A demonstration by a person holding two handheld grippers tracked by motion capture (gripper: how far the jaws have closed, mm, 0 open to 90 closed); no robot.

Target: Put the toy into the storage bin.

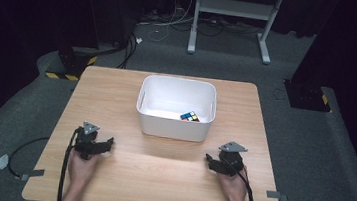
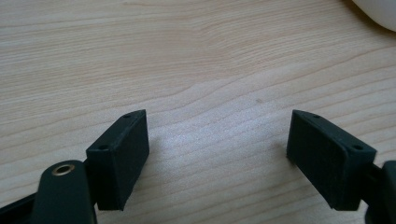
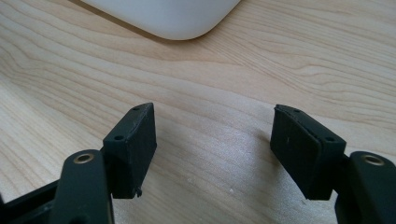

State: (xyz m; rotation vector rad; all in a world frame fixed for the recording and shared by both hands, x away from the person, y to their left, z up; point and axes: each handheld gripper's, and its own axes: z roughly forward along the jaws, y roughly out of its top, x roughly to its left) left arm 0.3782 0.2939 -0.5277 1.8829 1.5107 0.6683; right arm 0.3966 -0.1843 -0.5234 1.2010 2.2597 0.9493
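At about 7 o'clock on the pale wooden table (image 1: 117, 89) the left gripper (image 1: 106, 145) is rested, its black jaws spread apart over bare wood. At centre the white rectangular plastic bin (image 1: 147, 120) is set, long axis 9 to 3 o'clock; a multicoloured puzzle cube (image 1: 190, 116) lies inside near its 5 o'clock corner. No writing can be read. At 5 o'clock the right gripper (image 1: 209, 160) is held, jaws likewise apart.
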